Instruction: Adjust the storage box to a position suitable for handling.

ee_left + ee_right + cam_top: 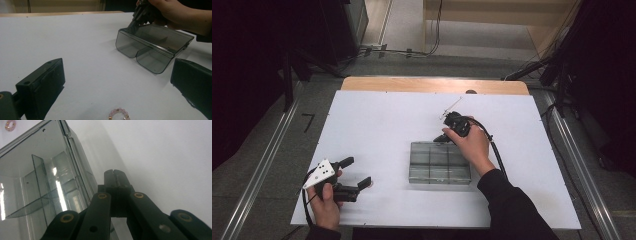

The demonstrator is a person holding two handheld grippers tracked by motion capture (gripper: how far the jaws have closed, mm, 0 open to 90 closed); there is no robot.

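A smoky clear compartment box [439, 162] lies at the middle of the white table [377, 120]. My right gripper [442, 138] is shut, its jaws pressed together with nothing seen between them, and its tips rest against the box's far edge. In the right gripper view the shut right gripper [115, 173] stands beside the box's wall [50, 182]. My left gripper [358, 171] is open at the near left. In the left gripper view, a small pink bead ring [119, 113] lies on the table between the left gripper's [117, 72] wide jaws, with the box [150, 47] farther off.
The table's wooden far edge [432, 85] runs along the back. Cables [412, 51] lie on the floor beyond it, and metal rails [262, 165] flank both sides. The right gripper's cable [498, 155] trails along the person's forearm.
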